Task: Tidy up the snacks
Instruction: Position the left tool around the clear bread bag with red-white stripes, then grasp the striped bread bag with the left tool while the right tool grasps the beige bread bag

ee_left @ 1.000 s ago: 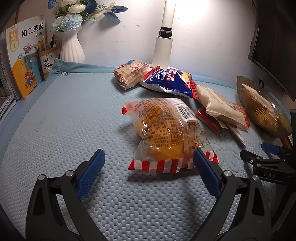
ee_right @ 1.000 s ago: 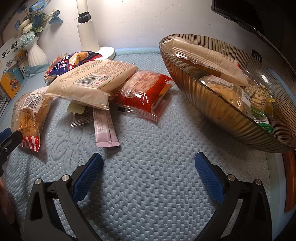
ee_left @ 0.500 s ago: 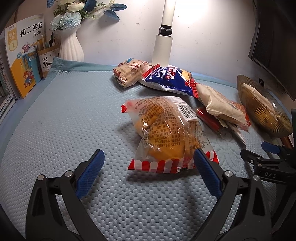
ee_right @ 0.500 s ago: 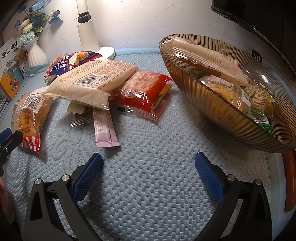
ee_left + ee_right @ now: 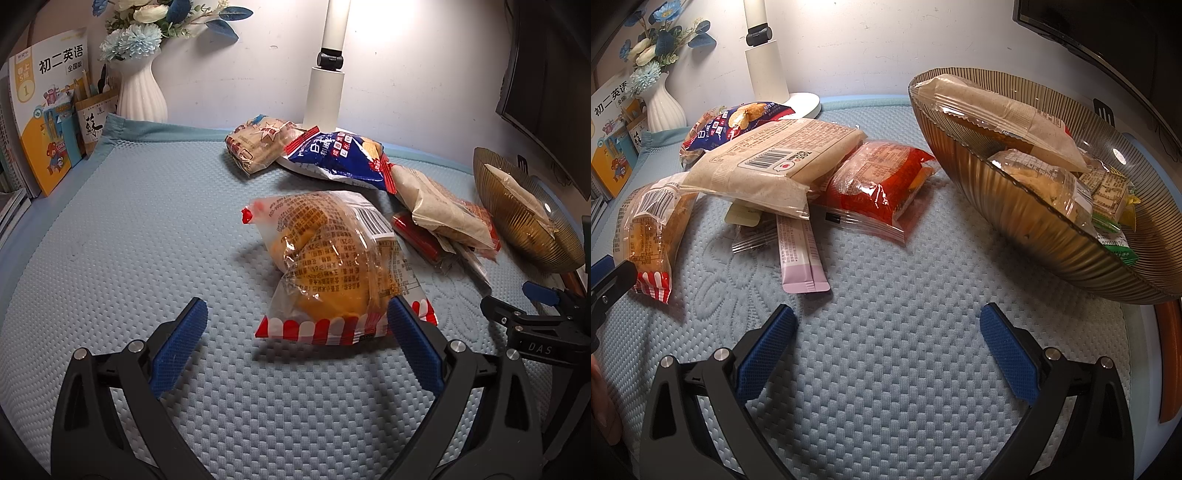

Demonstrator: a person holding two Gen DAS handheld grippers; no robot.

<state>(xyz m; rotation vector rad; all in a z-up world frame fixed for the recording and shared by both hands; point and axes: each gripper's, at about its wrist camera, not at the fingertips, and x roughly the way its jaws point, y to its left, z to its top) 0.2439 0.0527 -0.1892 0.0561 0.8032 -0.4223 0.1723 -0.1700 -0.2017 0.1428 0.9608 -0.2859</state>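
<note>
A clear bag of yellow bread [image 5: 332, 266] with a red-and-white striped hem lies on the blue mat just ahead of my open left gripper [image 5: 295, 325], whose right pad sits by the bag's corner. Behind it lie a brown snack pack [image 5: 258, 144], a blue chip bag [image 5: 340, 155] and a tan packet [image 5: 436, 206]. My right gripper [image 5: 886, 332] hangs open over bare mat. Ahead of it are the tan packet [image 5: 775, 162], a red packet [image 5: 879, 184] and a pink stick sachet [image 5: 798, 254]. The ribbed amber bowl [image 5: 1034, 229] at right holds several snacks.
A white lamp post [image 5: 328, 74] stands at the back, with a white vase of flowers [image 5: 140, 92] and books [image 5: 48, 107] at the back left. A dark monitor [image 5: 546, 74] hangs at the right. The right gripper's tip [image 5: 539, 295] shows in the left wrist view.
The left gripper has crept slightly forward toward the bread bag. The right gripper and the snacks have stayed put.
</note>
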